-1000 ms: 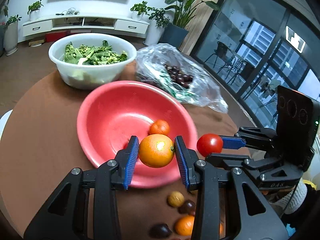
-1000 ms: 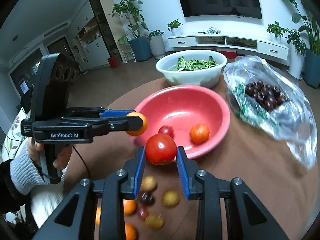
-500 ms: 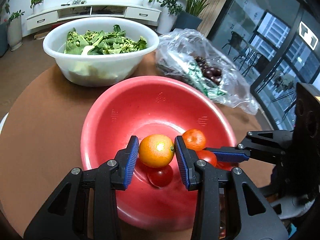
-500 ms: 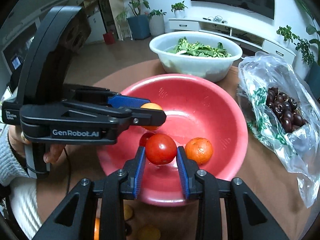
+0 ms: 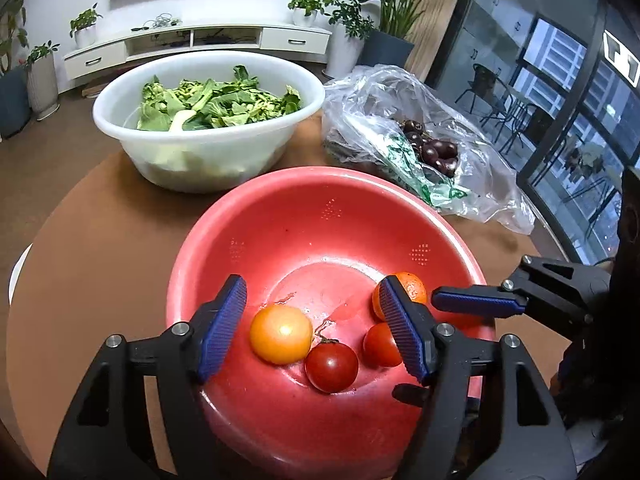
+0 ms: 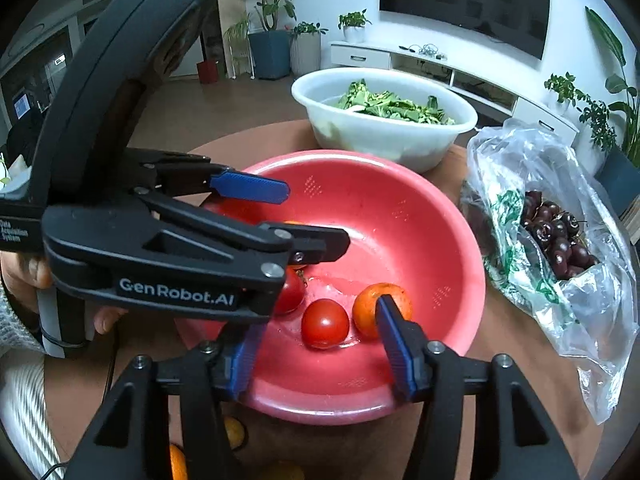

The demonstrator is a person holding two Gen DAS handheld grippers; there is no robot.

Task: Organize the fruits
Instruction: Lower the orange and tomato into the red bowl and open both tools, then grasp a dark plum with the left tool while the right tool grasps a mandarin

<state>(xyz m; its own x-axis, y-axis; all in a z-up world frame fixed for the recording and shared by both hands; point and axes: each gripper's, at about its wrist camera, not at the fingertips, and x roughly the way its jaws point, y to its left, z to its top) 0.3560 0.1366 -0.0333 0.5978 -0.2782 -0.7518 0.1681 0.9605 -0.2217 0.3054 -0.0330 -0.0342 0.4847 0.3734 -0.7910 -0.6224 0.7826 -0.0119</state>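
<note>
Red bowl [image 5: 304,216] now holds both released fruits (tools opened).

White lettering reading "GenRobot.AI" is showing on the black side of the left gripper [image 6: 316,220] in the right wrist view. Near that view's left edge, smaller white print on the same body is reading "Data Acquisition System". Green print on the plastic bag [image 5: 420,152] is staying illegible.

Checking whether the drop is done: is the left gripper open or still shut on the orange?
Open. The left gripper has its jaws spread wide, and the orange lies free in the red bowl, touching neither pad.
</note>
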